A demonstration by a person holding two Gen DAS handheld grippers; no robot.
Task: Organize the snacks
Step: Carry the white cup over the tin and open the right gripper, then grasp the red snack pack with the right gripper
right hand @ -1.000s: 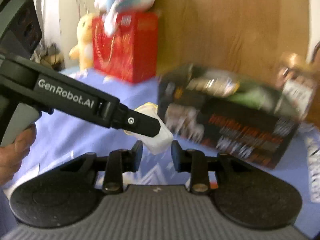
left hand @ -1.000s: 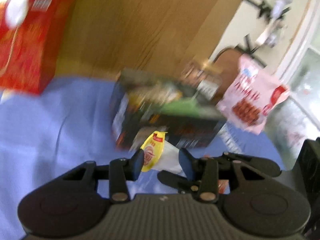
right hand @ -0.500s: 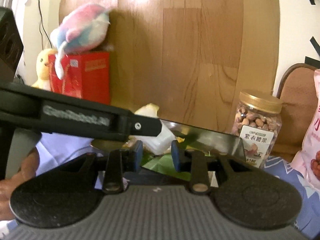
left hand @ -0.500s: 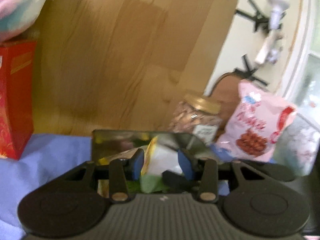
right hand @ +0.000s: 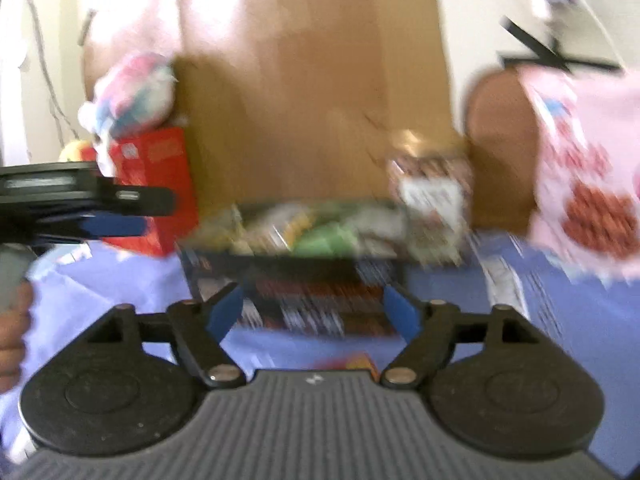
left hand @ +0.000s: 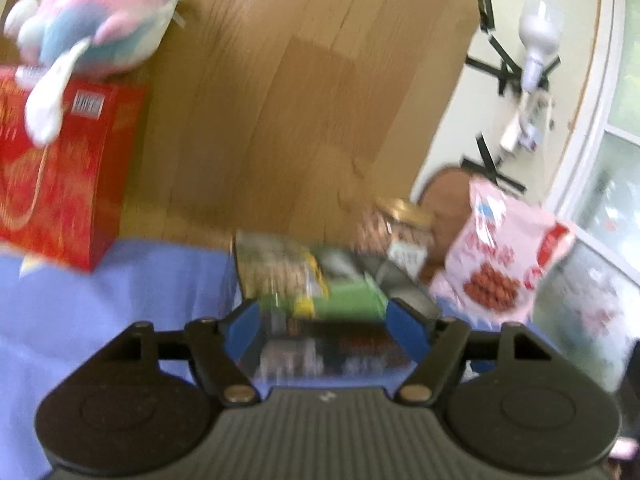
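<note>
Both frames were motion-blurred, so fine detail was unreadable. The left gripper (left hand: 324, 330) had its blue-padded fingers (left hand: 242, 330) spread wide with nothing between them; the right gripper (right hand: 312, 314) stood likewise spread and empty. The snack box (right hand: 304, 264), a dark open carton with printed sides, sat on the blue cloth (left hand: 100, 300) directly ahead of both grippers, its long axis running left to right across the view. Inside it lay packets (left hand: 312, 284), yellow and green among them, piled toward the middle; individual wrappers could not be told apart. In the left wrist view the box's near wall filled the gap between the open fingers, so that gripper looked the closer of the two, just short of the carton. In the right wrist view a band of cloth showed between the fingertips and the box, placing it a little farther back. The left gripper's finger reached in from the left of that view, level with the box's far rim. A small red-and-yellow packet (right hand: 356, 362) lay on the cloth just under the right gripper's nose, near side of the box, and seemed the likeliest next pick, right gripper nearest. Far right stood a nut jar (left hand: 404, 228) and a pink bag (left hand: 500, 264); far left a red box (left hand: 60, 176) with a plush toy (left hand: 96, 20) on top.
</note>
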